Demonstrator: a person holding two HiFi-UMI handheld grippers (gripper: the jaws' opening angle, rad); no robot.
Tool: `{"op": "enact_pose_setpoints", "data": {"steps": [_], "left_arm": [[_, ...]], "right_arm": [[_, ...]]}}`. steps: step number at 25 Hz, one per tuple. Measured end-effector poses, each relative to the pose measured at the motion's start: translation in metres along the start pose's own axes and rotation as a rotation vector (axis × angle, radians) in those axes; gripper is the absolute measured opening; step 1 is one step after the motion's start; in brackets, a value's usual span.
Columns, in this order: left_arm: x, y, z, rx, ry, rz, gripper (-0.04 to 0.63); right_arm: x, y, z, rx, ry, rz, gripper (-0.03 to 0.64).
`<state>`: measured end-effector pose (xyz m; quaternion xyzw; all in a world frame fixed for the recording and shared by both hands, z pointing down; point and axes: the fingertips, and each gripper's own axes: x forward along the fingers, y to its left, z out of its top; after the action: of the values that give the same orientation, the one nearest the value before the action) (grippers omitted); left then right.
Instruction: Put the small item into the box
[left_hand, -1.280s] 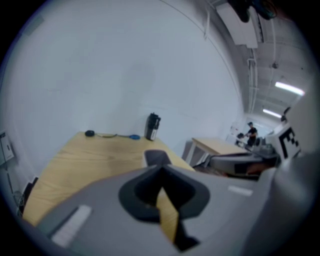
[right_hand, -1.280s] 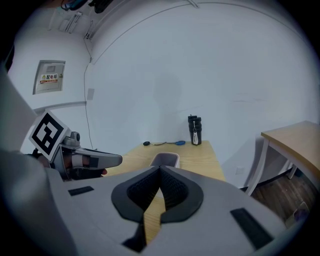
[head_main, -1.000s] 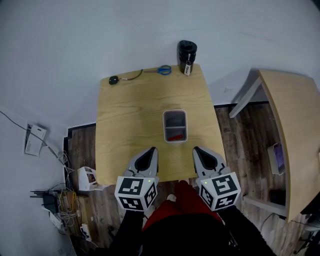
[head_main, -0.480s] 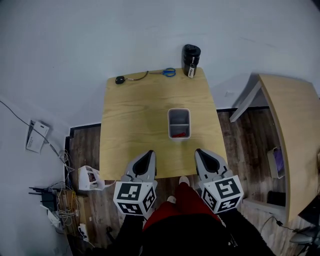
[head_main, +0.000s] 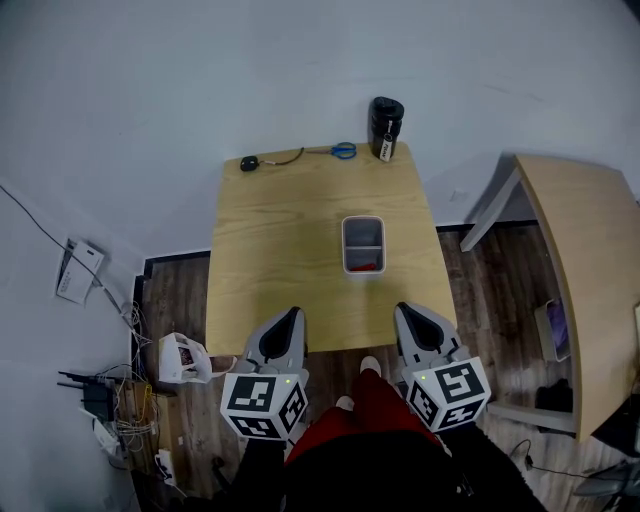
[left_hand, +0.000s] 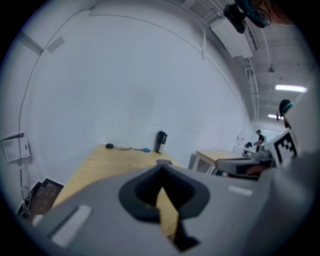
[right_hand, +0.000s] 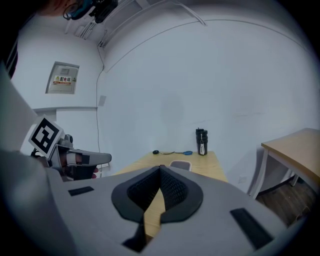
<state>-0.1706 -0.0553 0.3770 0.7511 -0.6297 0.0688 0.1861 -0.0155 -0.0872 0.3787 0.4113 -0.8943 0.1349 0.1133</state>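
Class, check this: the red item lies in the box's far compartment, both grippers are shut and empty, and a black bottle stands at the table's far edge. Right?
No. The head view shows the red item in the box's near compartment, toward the person. The rest holds: left gripper and right gripper shut and empty, black bottle at the table's far edge.
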Motion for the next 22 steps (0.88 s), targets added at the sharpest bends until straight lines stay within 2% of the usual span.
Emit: {"op": "enact_pose_setpoints", "data": {"steps": [22], "left_arm": [[-0.062,0.014,-0.003,-0.022,-0.064,0.046,0.003]], "right_arm": [[-0.033,0.038,0.005,-0.023,-0.065,0.009,0.008]]}}
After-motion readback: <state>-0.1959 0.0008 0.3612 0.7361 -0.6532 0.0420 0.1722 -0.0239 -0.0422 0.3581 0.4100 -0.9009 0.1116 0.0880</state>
